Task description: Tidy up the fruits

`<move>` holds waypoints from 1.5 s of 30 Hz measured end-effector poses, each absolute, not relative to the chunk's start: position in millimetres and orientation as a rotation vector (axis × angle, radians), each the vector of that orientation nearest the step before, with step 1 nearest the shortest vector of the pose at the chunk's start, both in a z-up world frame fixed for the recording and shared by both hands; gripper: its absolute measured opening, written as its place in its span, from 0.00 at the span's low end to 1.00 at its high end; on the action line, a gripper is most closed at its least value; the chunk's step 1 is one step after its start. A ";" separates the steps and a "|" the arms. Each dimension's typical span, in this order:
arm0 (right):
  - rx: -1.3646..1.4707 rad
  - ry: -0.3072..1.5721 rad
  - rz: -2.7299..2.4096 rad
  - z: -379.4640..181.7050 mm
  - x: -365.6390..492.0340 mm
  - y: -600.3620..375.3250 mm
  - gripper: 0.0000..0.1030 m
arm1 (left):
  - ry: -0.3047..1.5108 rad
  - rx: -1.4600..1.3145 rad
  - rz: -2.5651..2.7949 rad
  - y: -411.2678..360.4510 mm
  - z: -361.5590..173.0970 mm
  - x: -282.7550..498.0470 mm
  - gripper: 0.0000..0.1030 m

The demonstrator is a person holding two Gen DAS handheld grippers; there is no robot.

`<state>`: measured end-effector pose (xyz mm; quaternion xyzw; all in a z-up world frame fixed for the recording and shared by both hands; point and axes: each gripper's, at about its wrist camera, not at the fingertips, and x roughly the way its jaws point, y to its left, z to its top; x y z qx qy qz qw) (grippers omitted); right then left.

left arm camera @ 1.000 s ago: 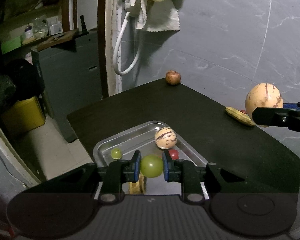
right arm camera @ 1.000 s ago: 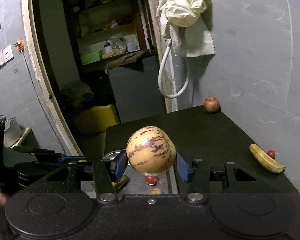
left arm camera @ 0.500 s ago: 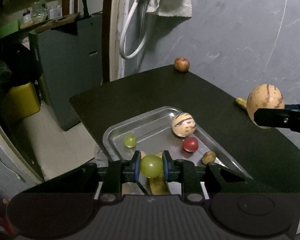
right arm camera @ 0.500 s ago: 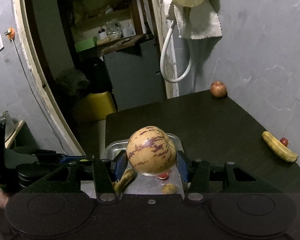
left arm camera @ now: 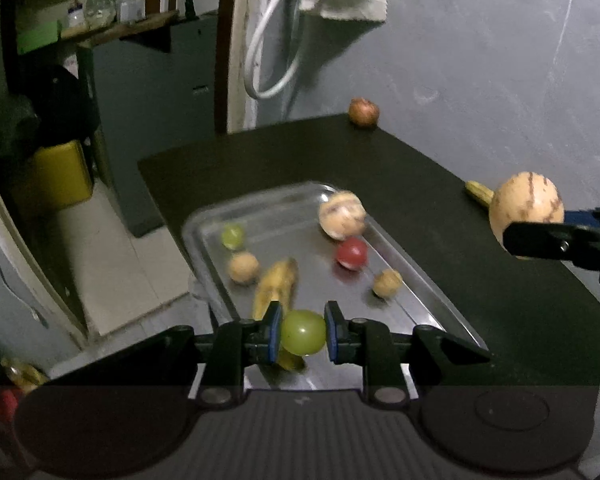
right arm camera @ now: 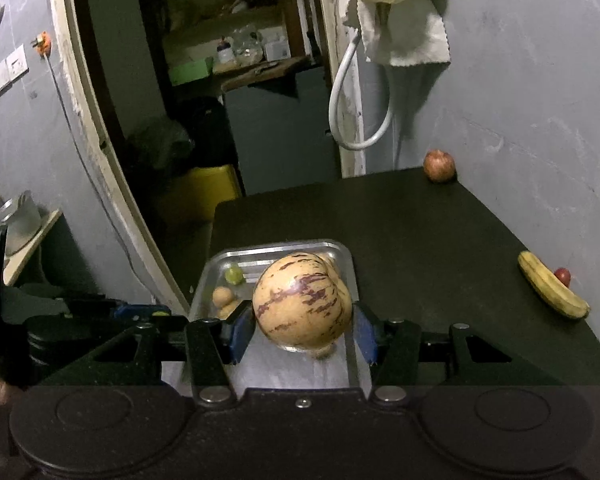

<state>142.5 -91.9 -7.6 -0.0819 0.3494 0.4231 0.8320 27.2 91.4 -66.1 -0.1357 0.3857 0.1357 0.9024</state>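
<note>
L tongs (left arm camera: 302,332) clenched on green grape (left arm camera: 303,332), hanging over near end of steel tray (left arm camera: 204,264) on black tabletop (left arm camera: 440,208). R tongs (right arm camera: 303,330) gripping striped melon (right arm camera: 302,300) above tray too. In tray: 2nd striped melon (left arm camera: 342,214), red fruit (left arm camera: 352,252), banana (left arm camera: 276,286), small grape (left arm camera: 233,236), two tan round ones, walnuts maybe, blurry. Apple (right arm camera: 439,165) at far corner; 2nd banana (right arm camera: 552,290) at right edge.

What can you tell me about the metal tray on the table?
The metal tray is shallow, shiny and rectangular with rounded corners, lying flat on the dark table near its edge. Inside are a striped melon, a red tomato, a green grape, a banana and two small tan fruits.
</note>
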 end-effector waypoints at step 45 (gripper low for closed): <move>-0.448 0.866 0.993 -109.8 160.6 -52.2 0.53 | 0.892 -0.247 0.252 98.4 -129.4 103.0 0.24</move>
